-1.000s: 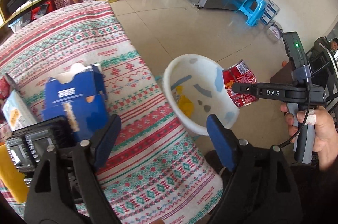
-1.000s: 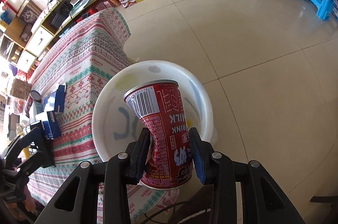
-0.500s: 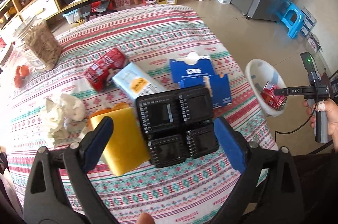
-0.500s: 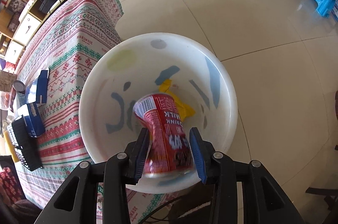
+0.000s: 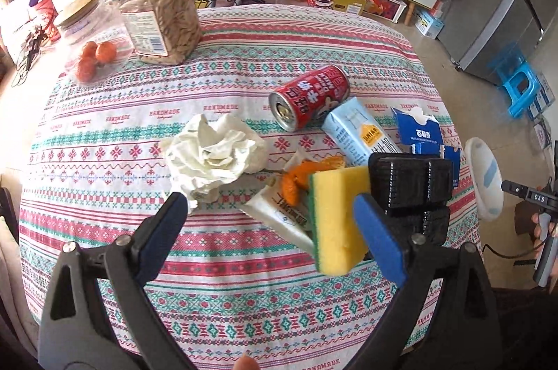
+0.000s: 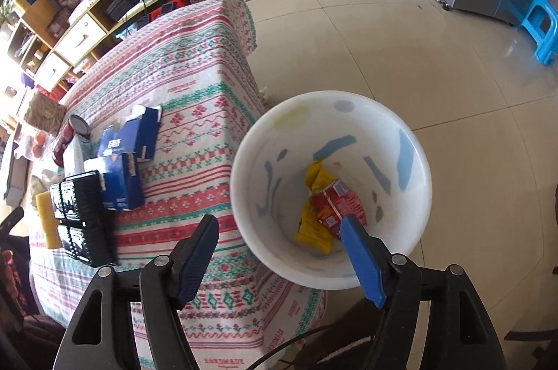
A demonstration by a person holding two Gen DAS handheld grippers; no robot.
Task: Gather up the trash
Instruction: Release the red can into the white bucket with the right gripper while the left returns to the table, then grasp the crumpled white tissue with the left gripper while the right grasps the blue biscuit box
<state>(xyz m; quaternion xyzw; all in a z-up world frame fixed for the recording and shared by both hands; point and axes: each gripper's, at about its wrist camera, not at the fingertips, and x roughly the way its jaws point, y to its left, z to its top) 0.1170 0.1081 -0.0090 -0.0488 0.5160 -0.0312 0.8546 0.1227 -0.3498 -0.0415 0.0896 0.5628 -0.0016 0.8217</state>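
Note:
My left gripper (image 5: 275,230) hangs open above the patterned tablecloth (image 5: 244,269) with nothing between its pads. Just beyond it lie a crumpled white tissue (image 5: 212,153), a yellow sponge (image 5: 338,216) and orange peel (image 5: 300,181) on a wrapper. Farther back lie a red can (image 5: 308,96), a pale blue carton (image 5: 359,133) and a torn blue box (image 5: 418,129). My right gripper (image 6: 279,223) is over the white bin (image 6: 331,94), and its jaws are opening with nothing between them. A crushed red can (image 6: 338,202) lies in the bin beside a yellow wrapper (image 6: 314,227).
A black plastic tray (image 5: 408,185) sits by the sponge at the table's right edge. A jar of snacks (image 5: 160,7) and tomatoes (image 5: 94,56) stand at the far left. The bin (image 5: 484,181) stands on the tiled floor beside the table. A blue stool (image 6: 540,21) stands farther off.
My right gripper let go of the crushed red can, which dropped into the bin, and its jaws spread. My left gripper swung from the bin side across the table to the tissue and sponge.

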